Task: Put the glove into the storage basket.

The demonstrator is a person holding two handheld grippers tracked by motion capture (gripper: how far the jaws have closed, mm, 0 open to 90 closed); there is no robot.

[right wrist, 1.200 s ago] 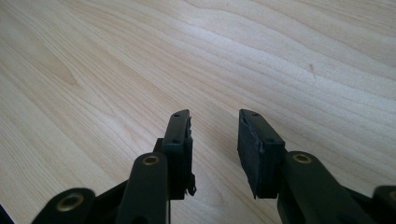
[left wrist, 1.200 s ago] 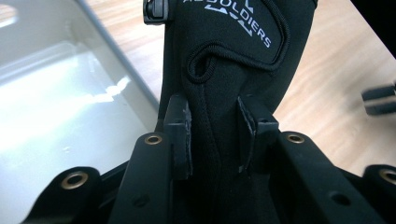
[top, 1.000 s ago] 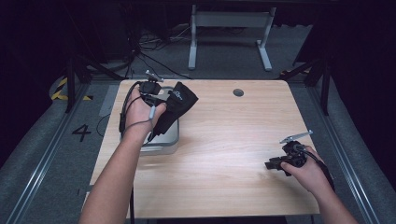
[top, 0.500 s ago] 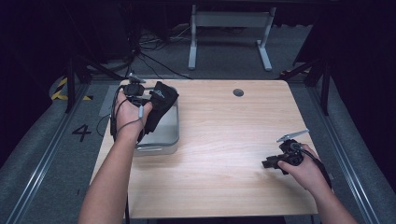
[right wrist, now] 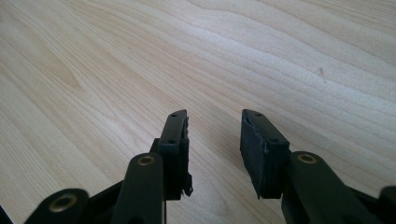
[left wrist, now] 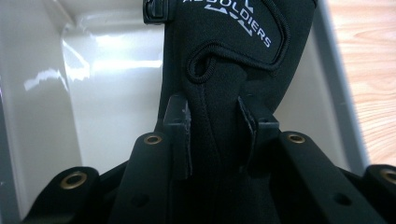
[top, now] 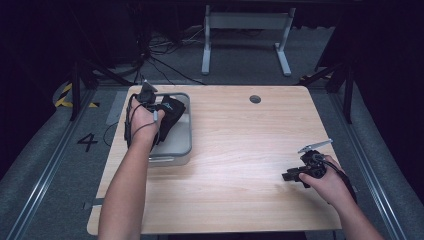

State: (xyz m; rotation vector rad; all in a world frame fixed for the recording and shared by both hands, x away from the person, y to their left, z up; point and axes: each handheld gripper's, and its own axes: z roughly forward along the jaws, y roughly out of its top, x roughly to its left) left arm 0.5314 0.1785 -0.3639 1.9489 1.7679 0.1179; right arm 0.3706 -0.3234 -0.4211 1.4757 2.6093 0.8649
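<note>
A black glove (top: 170, 111) with white lettering hangs over a grey plastic bin (top: 181, 145) at the table's left. My left gripper (top: 159, 116) is shut on the black glove (left wrist: 224, 70), its jaws pinching the fabric above the bin's pale inside (left wrist: 107, 84). My right gripper (top: 286, 176) rests low over the bare wood at the table's right side. Its jaws stand apart with nothing between them, the right gripper (right wrist: 214, 133) pointing along the tabletop.
The wooden table (top: 240, 150) has a round cable hole (top: 255, 99) near its far edge. A white frame stand (top: 245, 20) and cables lie on the floor beyond. A metal rail (top: 50, 165) runs along the floor at the left.
My left hand has carried the glove back toward the near left, lower over the bin. The right gripper has barely moved.
</note>
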